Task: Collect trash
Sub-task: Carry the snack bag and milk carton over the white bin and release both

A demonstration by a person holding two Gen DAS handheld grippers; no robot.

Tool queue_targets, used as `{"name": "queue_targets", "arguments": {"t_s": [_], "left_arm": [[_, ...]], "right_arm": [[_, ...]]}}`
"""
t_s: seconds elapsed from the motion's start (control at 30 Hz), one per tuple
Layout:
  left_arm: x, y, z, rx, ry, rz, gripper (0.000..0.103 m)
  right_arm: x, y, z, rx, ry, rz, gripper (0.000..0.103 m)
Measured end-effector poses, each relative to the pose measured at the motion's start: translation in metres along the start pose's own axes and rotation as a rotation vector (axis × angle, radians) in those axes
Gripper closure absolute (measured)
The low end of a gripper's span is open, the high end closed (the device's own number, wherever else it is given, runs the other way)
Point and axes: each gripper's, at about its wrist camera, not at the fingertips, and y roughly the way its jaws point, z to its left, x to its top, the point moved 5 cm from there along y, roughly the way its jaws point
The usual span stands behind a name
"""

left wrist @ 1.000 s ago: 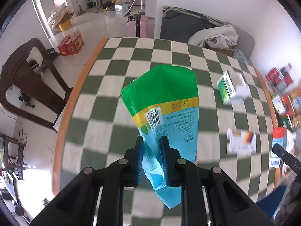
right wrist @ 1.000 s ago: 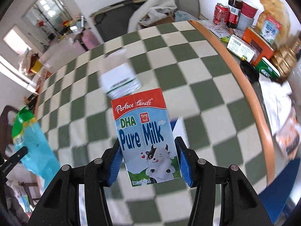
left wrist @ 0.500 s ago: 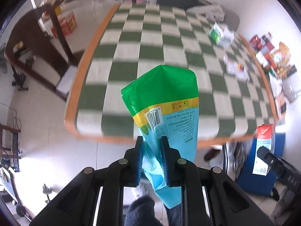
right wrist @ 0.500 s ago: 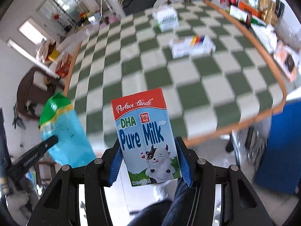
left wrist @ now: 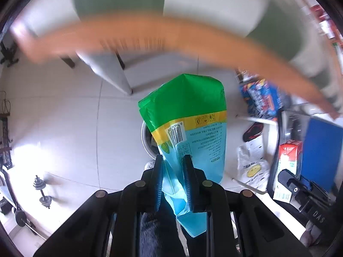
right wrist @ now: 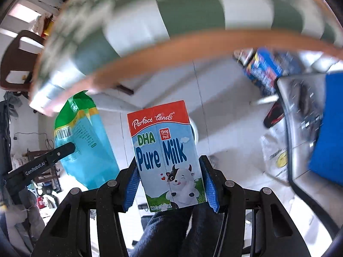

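Observation:
My left gripper (left wrist: 173, 160) is shut on a green, yellow and blue plastic bag (left wrist: 188, 115) and points steeply down at the tiled floor. Behind the bag shows part of a white round bin rim (left wrist: 145, 137). My right gripper (right wrist: 169, 165) is shut on a red and blue "Pure Milk" carton (right wrist: 165, 160), its blue pads (right wrist: 131, 182) pressed on both sides. The bin rim (right wrist: 194, 130) peeks out behind the carton. Each wrist view shows the other load too: the carton (left wrist: 288, 160) at the right, the bag (right wrist: 85, 141) at the left.
The checked table's orange edge (left wrist: 150, 32) arcs blurred across the top. On the floor lie a blue printed box (left wrist: 261, 98), a black and red shoe (left wrist: 253, 131), a white plastic bag (left wrist: 253, 167) and dumbbells (left wrist: 41, 190). A person's dark trouser leg (left wrist: 156, 231) is below.
Both grippers have swung off the tabletop and down past its edge, so they now hang over the floor. The bag and the carton stay gripped as before.

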Motion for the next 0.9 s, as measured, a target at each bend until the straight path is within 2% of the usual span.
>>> {"name": "queue_targets", "arguments": {"t_s": [0.17, 0.23, 0.33, 0.4, 0.43, 0.47, 0.5, 0.53, 0.6, 0.63, 0.67, 0.7, 0.9], "left_arm": [[0.004, 0.103, 0.006, -0.014, -0.013, 0.077, 0.087], [0.011, 0.141, 0.007, -0.002, -0.004, 0.096, 0.08], [0.017, 0.194, 0.009, -0.003, -0.002, 0.135, 0.077], [0.019, 0.215, 0.014, 0.003, -0.01, 0.15, 0.075], [0.021, 0.225, 0.018, 0.008, -0.017, 0.152, 0.067], [0.023, 0.231, 0.022, 0.013, -0.018, 0.151, 0.058], [0.023, 0.236, 0.026, 0.028, -0.015, 0.146, 0.038], [0.022, 0.239, 0.031, 0.047, -0.015, 0.133, 0.031], [0.019, 0.24, 0.04, 0.065, -0.021, 0.126, 0.03], [0.017, 0.239, 0.044, 0.079, -0.023, 0.122, 0.021], [0.015, 0.237, 0.048, 0.095, -0.024, 0.113, 0.013], [0.012, 0.233, 0.054, 0.104, -0.022, 0.108, 0.0], [0.0, 0.21, 0.063, 0.155, -0.013, 0.076, 0.0]], "right_arm": [[-0.005, 0.105, -0.02, -0.009, 0.0, 0.06, 0.048], [-0.005, 0.154, -0.026, -0.005, 0.007, 0.085, 0.048], [-0.001, 0.217, -0.033, 0.002, 0.006, 0.104, 0.048], [0.004, 0.254, -0.037, 0.011, 0.0, 0.125, 0.048], [0.006, 0.274, -0.038, 0.019, 0.002, 0.134, 0.047], [0.007, 0.291, -0.04, 0.024, 0.0, 0.142, 0.047], [0.008, 0.308, -0.04, 0.026, -0.009, 0.154, 0.046], [0.01, 0.318, -0.04, 0.027, -0.01, 0.159, 0.046], [0.01, 0.341, -0.042, 0.031, -0.008, 0.172, 0.031], [0.009, 0.347, -0.042, 0.033, -0.007, 0.174, 0.011], [0.009, 0.353, -0.043, 0.031, -0.008, 0.175, 0.0], [0.008, 0.355, -0.043, 0.026, -0.01, 0.173, 0.0], [0.005, 0.35, -0.041, -0.071, -0.058, 0.153, 0.0]]}}
